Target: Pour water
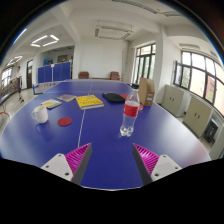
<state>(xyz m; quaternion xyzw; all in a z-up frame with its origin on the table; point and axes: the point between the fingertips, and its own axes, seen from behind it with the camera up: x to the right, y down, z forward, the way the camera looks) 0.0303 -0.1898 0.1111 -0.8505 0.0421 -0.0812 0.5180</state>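
gripper (111, 158): bottom centre of frame, jaws wide apart, nothing held, pink pads (78, 156) facing each other across bare tabletop
bottle (130, 113): clear plastic, red cap, red label, upright on blue table (105, 135), right of centre, beyond the right finger and well apart from it
water level: cannot tell
cup (40, 114): white, left of frame mid-height, standing on table, likely pour target, far from bottle
red disc (65, 121): flat on table just right of cup, maybe a lid or coaster
clutter: yellow book (89, 101) upper centre, dark object (113, 98) beside it, brown bag (146, 92) behind bottle
room: office, windows at right, chairs around table
progress: nothing done, bottle untouched, cap on
left to do: reach and grasp bottle, get cap off, carry to cup, tilt and pour
risk: thin bottle may squash or tip when grasped
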